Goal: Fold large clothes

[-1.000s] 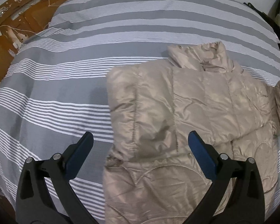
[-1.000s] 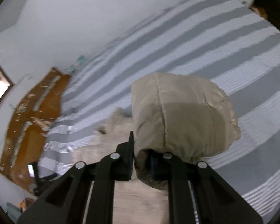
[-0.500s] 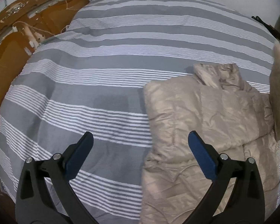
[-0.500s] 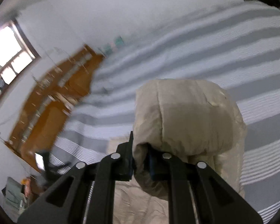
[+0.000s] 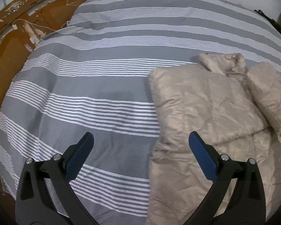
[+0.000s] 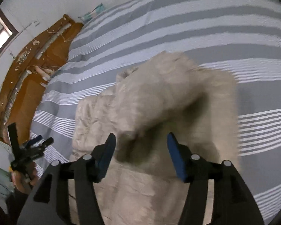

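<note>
Releasing sleeve [image 6: 159, 101]: right tongs [image 6: 140, 146] opening, pads clear of cloth. Left tongs [image 5: 140, 150] wide, empty. Puffy jacket [image 5: 206, 112] on bed [image 5: 103, 56], right side; likely light, soft, slippery, springy; grip hem.

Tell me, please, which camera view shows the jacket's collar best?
The left wrist view: the beige jacket lies sharp on the striped bedding, its collar plain at the far edge. The right wrist view shows the jacket blurred, with a falling sleeve over it.

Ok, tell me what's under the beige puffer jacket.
The beige puffer jacket lies directly on the striped bedcover. Whatever sits beneath its folded layers is covered.
</note>
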`<state>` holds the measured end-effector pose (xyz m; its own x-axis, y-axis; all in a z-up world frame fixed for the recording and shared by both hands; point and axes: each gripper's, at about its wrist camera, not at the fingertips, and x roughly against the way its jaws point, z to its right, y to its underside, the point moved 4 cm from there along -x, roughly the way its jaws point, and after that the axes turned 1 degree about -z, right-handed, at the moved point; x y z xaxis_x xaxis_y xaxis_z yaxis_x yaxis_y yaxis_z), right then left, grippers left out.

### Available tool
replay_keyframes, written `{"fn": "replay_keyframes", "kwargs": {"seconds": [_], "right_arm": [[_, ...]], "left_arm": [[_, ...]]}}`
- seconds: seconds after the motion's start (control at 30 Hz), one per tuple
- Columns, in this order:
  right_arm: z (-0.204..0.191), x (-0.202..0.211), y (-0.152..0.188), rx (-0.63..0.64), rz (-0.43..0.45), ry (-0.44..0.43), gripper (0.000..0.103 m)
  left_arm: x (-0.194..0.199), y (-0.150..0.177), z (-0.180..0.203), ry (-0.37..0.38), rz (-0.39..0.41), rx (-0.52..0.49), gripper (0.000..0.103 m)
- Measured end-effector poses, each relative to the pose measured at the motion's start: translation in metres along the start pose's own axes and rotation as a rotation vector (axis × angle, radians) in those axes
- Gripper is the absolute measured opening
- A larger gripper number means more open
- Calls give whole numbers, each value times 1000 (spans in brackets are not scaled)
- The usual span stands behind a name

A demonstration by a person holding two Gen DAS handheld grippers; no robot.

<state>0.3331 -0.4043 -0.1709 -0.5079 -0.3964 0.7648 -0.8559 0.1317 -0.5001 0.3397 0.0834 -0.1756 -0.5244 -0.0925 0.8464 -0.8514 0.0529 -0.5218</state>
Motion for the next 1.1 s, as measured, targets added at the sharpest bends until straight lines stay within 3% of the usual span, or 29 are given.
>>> {"fn": "replay_keyframes", "kwargs": {"seconds": [0.1, 0.17, 0.33, 0.47, 0.57, 0.63, 0.67, 0.7, 0.73, 0.77, 0.8, 0.83, 0.87, 0.97, 1.1], "right_arm": [[37, 16, 2, 47, 20, 255, 65], [58, 20, 5, 35, 17, 320, 65], [96, 24, 15, -59, 12, 339, 65], [117, 20, 23, -88, -5, 341, 65], [127, 13, 26, -109, -9, 336, 65], [132, 12, 26, -130, -8, 325, 65], [133, 11, 26, -135, -9, 322, 65], [133, 10, 26, -137, -10, 322, 65], [133, 9, 25, -139, -10, 320, 65], [132, 8, 24, -138, -11, 318, 65], [130, 8, 24, -132, -9, 312, 65], [129, 9, 24, -123, -7, 310, 65], [124, 7, 22, -107, -2, 311, 65], [109, 10, 16, -61, 43, 309, 65], [82, 3, 11, -4, 79, 286, 65]], "left_arm": [[9, -1, 30, 53, 3, -17, 100], [18, -2, 64, 126, 1, -39, 100], [44, -5, 149, 253, 30, -139, 100], [53, -10, 210, 270, 57, -236, 100], [43, -14, 243, 263, 28, -273, 100], [35, -14, 263, 270, 1, -298, 93], [30, -14, 272, 263, -11, -316, 84], [24, -14, 280, 248, -22, -334, 63], [14, -15, 284, 216, -39, -348, 50], [5, -17, 283, 197, -64, -343, 18], [-4, -19, 278, 194, -91, -316, 14], [-9, -23, 264, 238, -114, -247, 12], [-10, -27, 250, 276, -118, -182, 7], [-6, -27, 187, 367, -109, 48, 5], [-30, 15, 108, 489, -207, 398, 7]]}}
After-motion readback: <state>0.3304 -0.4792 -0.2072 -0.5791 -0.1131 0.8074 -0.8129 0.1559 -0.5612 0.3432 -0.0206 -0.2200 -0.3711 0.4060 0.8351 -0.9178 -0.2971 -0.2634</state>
